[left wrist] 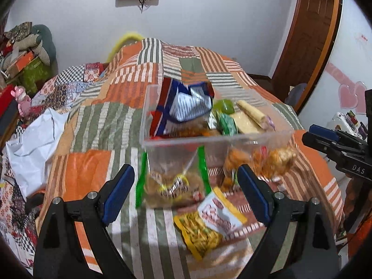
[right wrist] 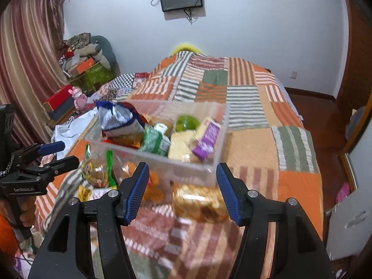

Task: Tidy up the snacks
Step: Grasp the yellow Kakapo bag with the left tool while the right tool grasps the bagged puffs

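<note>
Clear bin (right wrist: 176,162) beyond right claw (right wrist: 182,186) (gaping).

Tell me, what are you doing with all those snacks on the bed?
A person is tidying snacks into a clear plastic box on the patchwork bedspread, using two hand-held grippers. The box already holds several packets. The left gripper is open over a green-edged bag; a yellow packet lies nearer. The right gripper is open over a clear bag of cookies. Neither holds anything.
</note>
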`<state>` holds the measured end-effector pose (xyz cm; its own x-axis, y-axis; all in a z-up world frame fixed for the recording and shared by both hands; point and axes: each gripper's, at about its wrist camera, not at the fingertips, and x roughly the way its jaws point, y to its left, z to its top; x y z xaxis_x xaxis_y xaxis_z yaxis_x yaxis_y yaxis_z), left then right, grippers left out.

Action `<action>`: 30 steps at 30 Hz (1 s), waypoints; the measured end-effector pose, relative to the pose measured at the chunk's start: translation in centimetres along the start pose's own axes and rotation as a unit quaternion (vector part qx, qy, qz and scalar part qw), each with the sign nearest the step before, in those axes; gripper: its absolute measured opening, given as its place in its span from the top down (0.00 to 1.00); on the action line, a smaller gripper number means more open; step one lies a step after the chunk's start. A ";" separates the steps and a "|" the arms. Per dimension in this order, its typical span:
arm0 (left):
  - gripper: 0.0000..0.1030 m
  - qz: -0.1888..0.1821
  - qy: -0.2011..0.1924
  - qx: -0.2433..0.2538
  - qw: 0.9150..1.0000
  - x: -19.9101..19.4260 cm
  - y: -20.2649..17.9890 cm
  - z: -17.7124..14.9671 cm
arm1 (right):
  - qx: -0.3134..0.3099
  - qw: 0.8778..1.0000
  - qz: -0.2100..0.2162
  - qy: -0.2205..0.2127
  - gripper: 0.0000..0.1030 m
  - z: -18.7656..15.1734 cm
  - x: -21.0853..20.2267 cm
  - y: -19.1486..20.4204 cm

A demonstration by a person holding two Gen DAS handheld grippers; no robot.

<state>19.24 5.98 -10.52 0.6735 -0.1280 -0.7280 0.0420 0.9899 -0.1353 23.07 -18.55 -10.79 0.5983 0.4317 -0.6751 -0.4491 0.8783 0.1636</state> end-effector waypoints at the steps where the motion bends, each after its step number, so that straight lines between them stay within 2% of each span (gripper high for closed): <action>1: 0.12 -0.003 0.003 -0.003 1.000 0.1 0.0 -0.3 | 0.002 1.000 -0.001 0.001 0.39 -0.4 -0.1 -0.1; 3: 0.12 -0.008 0.011 -0.008 1.000 0.3 0.1 -0.9 | 0.005 1.000 -0.007 -0.001 0.34 -1.1 -0.3 -0.4; 10: 0.11 -0.018 0.052 -0.016 0.998 2.3 -0.4 -3.3 | 0.003 1.000 -0.020 0.015 0.32 -3.2 -0.2 -0.9; 12: 0.11 -0.019 0.062 -0.014 0.998 2.9 -0.7 -3.9 | 0.007 1.000 -0.020 0.018 0.25 -3.7 0.1 -1.2; 20: 0.11 -0.020 0.104 -0.024 0.994 5.1 -0.9 -5.8 | 0.034 0.999 -0.014 0.039 0.24 -4.5 1.6 -2.4; 30: 0.10 -0.021 0.088 0.003 0.996 5.9 -2.9 -6.7 | 0.032 0.997 -0.013 0.069 0.21 -4.3 4.1 -1.9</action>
<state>18.12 1.98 -18.91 0.5307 -0.1781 -0.8286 0.0729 0.9836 -0.1647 23.53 -19.34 -16.97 0.5096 0.3804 -0.7718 -0.3892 0.9019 0.1875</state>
